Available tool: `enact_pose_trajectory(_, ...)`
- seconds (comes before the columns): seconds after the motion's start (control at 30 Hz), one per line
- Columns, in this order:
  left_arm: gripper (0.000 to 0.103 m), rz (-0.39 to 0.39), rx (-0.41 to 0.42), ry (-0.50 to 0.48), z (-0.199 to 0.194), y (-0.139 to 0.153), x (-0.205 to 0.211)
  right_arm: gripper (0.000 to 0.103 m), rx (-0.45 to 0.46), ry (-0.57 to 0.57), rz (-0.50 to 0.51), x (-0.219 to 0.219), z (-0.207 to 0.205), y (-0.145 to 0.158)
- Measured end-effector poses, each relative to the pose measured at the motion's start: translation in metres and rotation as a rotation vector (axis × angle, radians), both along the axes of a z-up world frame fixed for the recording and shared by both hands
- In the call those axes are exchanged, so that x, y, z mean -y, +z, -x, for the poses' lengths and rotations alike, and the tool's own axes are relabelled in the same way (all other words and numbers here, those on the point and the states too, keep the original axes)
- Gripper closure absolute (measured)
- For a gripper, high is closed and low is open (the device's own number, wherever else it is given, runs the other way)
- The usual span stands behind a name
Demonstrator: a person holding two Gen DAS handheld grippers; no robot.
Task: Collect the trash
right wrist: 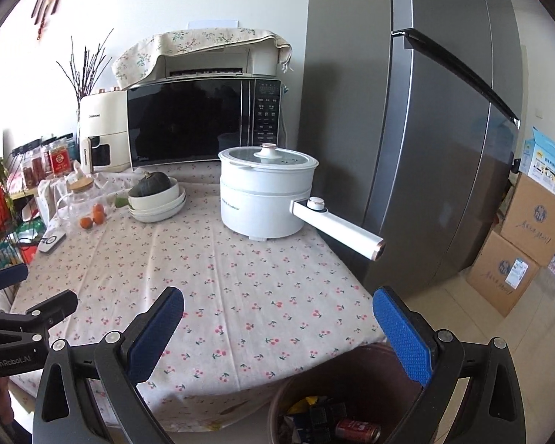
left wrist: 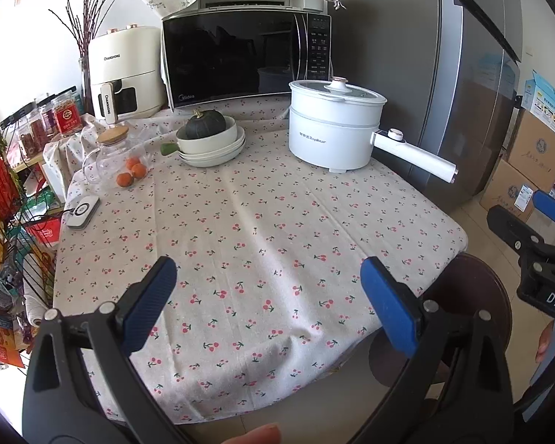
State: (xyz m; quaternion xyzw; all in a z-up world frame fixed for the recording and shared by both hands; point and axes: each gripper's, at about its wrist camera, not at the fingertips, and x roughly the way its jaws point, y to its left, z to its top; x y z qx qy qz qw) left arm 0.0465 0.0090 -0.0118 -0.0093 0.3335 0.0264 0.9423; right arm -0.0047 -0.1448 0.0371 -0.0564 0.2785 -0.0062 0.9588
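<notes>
A round brown trash bin [right wrist: 355, 381] stands on the floor at the table's near right corner; a red can [right wrist: 357, 430] and dark wrappers [right wrist: 314, 416] lie inside. In the left wrist view only its rim [left wrist: 488, 296] shows. My left gripper [left wrist: 268, 296] is open and empty above the cherry-print tablecloth [left wrist: 259, 222]. My right gripper [right wrist: 277, 325] is open and empty above the table's near edge and the bin. Each gripper shows at the edge of the other's view, the right one [left wrist: 536, 229] and the left one [right wrist: 22, 296].
On the table stand a white electric pot [right wrist: 266, 192] with a long handle, stacked bowls holding a dark squash [left wrist: 211, 133], a glass jar [left wrist: 111, 155], small oranges [left wrist: 131, 174] and a white device [left wrist: 83, 211]. Microwave [left wrist: 240, 55], fridge [right wrist: 425, 129], cardboard boxes [right wrist: 518, 248].
</notes>
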Motion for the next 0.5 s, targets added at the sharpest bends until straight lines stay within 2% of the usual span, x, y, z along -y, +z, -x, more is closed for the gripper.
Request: enact_pose_trajectory(0.5,0.004,0.009,0.006,-0.019,0.002,0.003,0.005,0.000,-0.036,-0.019,0.005,0.004,0.001,-0.009)
